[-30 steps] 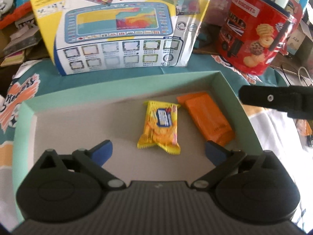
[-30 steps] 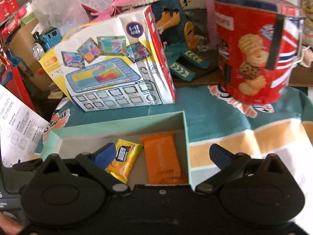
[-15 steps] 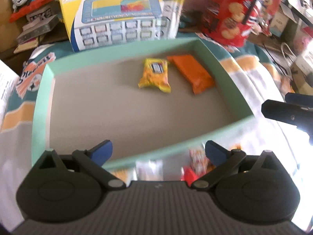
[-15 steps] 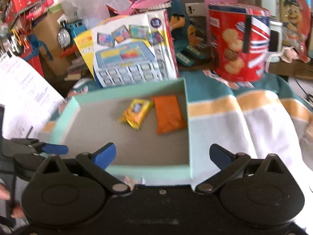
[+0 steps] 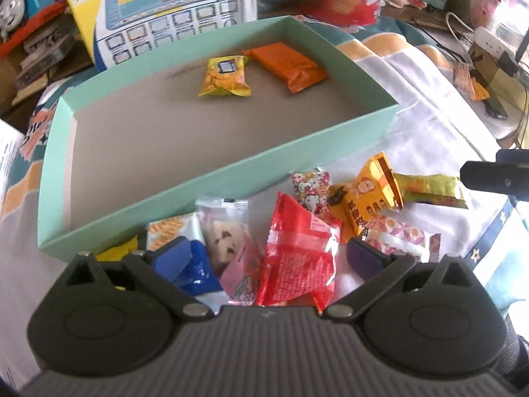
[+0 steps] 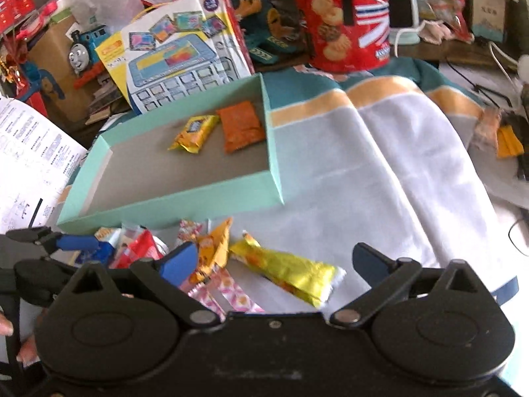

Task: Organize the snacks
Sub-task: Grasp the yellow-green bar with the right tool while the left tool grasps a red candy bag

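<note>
Right tool [image 6: 271, 259] closing (nothing gripped) over snacks [image 6: 284, 273].

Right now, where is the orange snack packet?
The orange snack packet lies inside the green box, at its far right corner in the left wrist view, right beside the yellow snack packet.

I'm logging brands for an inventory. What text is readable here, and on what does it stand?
No text reads clearly.
Toy box: print too blurred.
Red biscuit tin: lettering too blurred.
Printed sheet: print too small.
Snack wrappers, such as the red packet: too blurred.
</note>
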